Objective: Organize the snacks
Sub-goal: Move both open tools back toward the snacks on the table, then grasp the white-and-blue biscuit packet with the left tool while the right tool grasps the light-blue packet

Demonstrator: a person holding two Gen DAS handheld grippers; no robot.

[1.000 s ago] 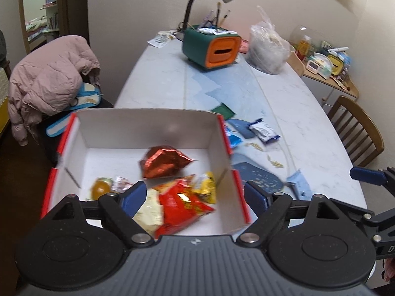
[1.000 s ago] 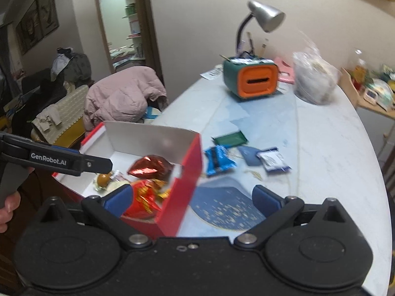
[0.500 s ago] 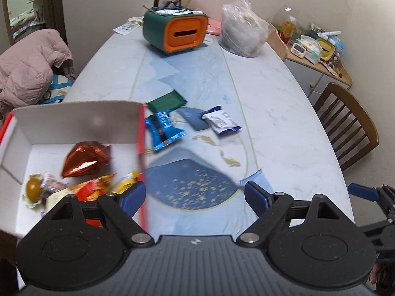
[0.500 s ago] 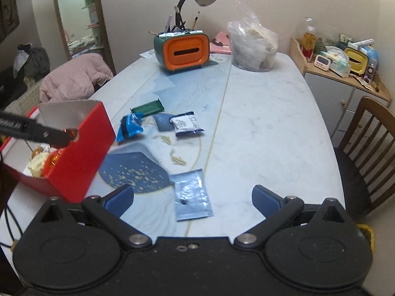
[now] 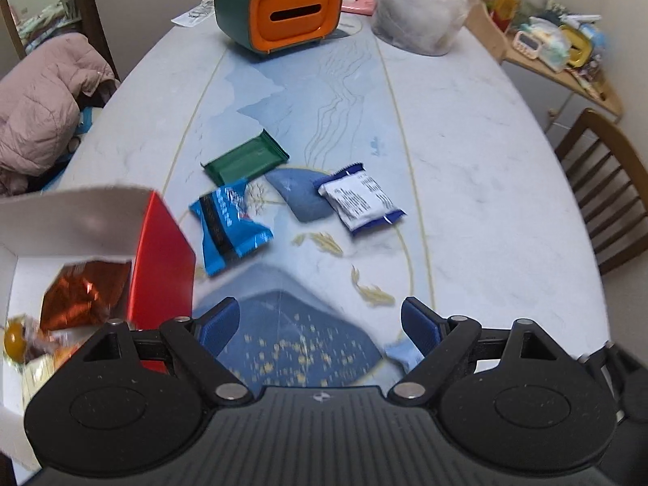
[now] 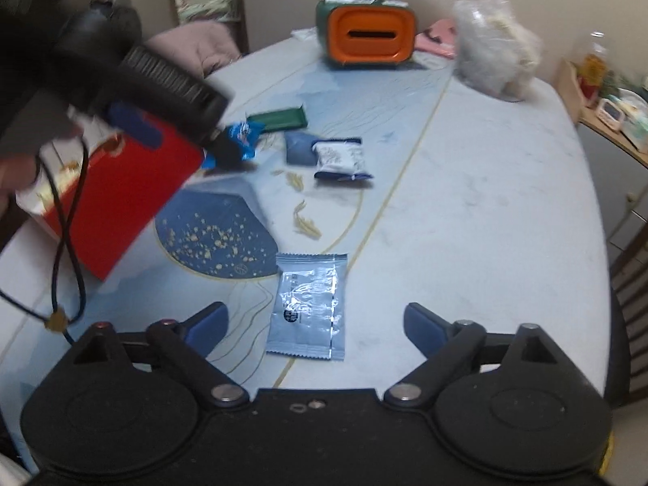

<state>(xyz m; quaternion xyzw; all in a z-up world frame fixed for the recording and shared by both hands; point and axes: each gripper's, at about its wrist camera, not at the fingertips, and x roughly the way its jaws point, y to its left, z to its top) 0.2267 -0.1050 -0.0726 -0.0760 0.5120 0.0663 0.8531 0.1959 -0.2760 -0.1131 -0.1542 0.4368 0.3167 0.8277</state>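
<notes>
Both cameras have swung away from the red box (image 5: 162,259) over the last second: a second ago it filled the left wrist view, and now it sits at the near left edge of the tabletop (image 5: 465,129), with the loose snacks spread out ahead instead. That suggests a fresh round of collecting, since several packets are not yet boxed. Inside the box lie a red foil bag (image 5: 81,295) and other wrappers, blurred. On the tabletop, the green packet (image 5: 245,156) lies farthest, the blue packet (image 5: 229,224) just beside the box's right wall, and the blue-and-white packet (image 5: 360,198) to the right of it. A pale blue sachet (image 6: 310,303) lies nearest, well apart from the others.

Left tongs (image 5: 320,324) are spread wide, holding nothing; only printed tabletop shows between the pads, with the blue packet ahead, likely the next target. Right tongs (image 6: 316,322) have come down over the pale blue sachet, which now lies between the pads where half a second ago it lay ahead of them. Their jaws are closing but remain wide apart, and the pads do not press on the sachet yet.
</notes>
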